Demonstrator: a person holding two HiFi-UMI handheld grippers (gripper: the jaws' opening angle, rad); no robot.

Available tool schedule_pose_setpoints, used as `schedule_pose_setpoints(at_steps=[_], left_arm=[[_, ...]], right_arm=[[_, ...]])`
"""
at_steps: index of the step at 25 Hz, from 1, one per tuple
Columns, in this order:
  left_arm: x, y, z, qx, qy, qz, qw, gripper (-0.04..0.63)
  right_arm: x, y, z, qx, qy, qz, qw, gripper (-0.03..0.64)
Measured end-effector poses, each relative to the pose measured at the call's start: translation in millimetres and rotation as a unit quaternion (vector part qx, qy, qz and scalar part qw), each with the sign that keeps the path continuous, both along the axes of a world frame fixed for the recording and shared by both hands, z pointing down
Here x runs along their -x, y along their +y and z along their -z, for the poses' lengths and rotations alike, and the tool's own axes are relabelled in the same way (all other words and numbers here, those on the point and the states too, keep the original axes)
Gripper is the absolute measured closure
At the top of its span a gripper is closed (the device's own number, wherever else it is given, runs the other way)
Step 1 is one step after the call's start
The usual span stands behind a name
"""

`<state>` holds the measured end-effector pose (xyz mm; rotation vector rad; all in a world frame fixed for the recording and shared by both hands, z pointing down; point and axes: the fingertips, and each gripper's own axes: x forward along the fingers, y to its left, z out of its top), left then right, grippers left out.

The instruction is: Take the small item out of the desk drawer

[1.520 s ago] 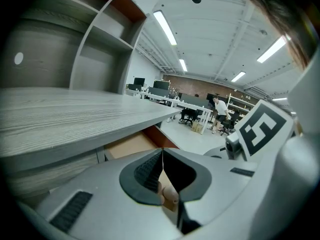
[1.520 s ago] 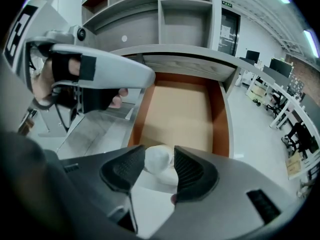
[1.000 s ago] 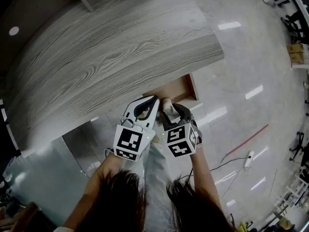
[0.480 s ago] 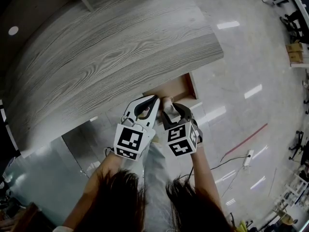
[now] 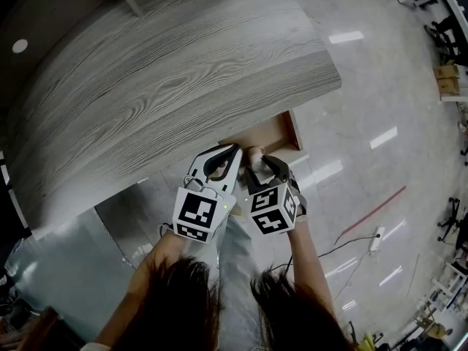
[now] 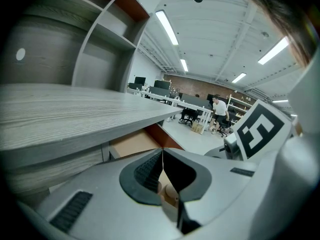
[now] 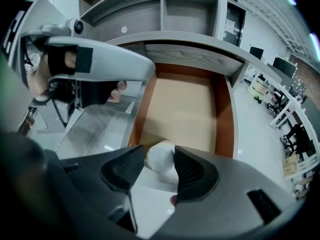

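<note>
- Gripping the small item (image 7: 161, 158), the right tool (image 7: 159, 153) has its jaws partly apart, one ribbed pad on each side of the white, rounded thing, and they look closed onto it.
- That item sits at the near end of the open drawer (image 7: 224, 114), low over its tan floor. I cannot tell whether it has left the floor.
- The left tool (image 6: 162, 151) has its jaws brought together at the tips with nothing between them. It hangs just beside the right one, in front of the drawer and near the edge of the grey wood surface (image 5: 183, 86).
- The step in hand, as I judge it, is the lift-out. The rest of the drawer floor looks bare, so nothing inside should snag.
- To do it well, hold the squeeze even. A round, smooth-looking thing may roll or slip out of the pads if the pressure slackens.
- Raise it first, enough to clear the drawer's front edge, then draw it back toward the body. Pulling straight back risks knocking the item against that edge.
- In the head view the drawer end stands out past the surface's edge, so the way upward looks free.
- Hold the left tool out of the path. The two tools are close together, and a bump could jar the grip.
</note>
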<state>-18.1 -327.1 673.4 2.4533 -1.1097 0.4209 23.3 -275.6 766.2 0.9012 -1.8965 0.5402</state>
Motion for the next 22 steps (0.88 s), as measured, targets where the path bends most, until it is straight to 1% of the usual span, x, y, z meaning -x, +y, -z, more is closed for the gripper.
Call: schedule_pose_setpoints(at_steps=[6, 15, 22], left_arm=[[2, 0, -4, 0.003, -0.003, 0.001, 1.0, 0.578], [6, -2, -5, 0.004, -0.007, 0.005, 1.0, 0.578], [7, 2, -2, 0.002, -0.016, 0.005, 0.9999, 0.578]], right_arm=[[-3, -3, -7, 0.008, 0.012, -0.006, 1.0, 0.439], [-7, -9, -13, 0.01, 0.044, -0.027, 0.999, 0.439], [-9, -9, -11, 0.004, 0.053, -0.023, 0.998, 0.445]])
